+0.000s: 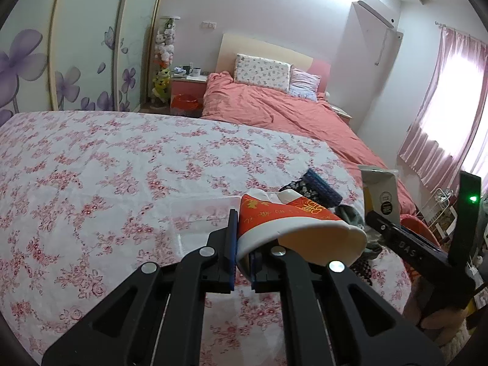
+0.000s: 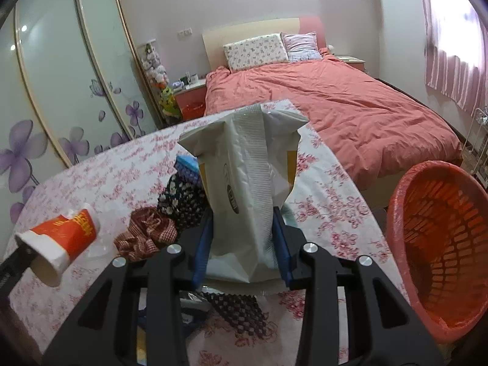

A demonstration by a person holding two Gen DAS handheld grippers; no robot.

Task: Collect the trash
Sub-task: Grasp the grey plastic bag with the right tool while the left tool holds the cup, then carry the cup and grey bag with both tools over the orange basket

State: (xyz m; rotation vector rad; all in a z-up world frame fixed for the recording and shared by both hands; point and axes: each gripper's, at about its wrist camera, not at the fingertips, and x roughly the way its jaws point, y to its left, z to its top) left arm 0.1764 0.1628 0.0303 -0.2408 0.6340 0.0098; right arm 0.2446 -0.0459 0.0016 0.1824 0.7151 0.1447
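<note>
Left tongs: closed on the rim of a crushed red-and-white paper cup, held tilted above the table, mouth toward the camera. In the right wrist view the same cup hangs at the far left, off the cloth.

Table: floral pink-and-white cloth. At its right part, a heap of patterned fabric pieces, dark floral, brown check and blue.

Right tongs: blue pads pressed on both sides of a pale, crumpled snack bag, gripped near its lower end and standing upright above the fabric heap.

Right, beside the table: orange slatted waste basket with a thin liner, mouth tilted toward the camera.

Far: bed with salmon cover.
</note>
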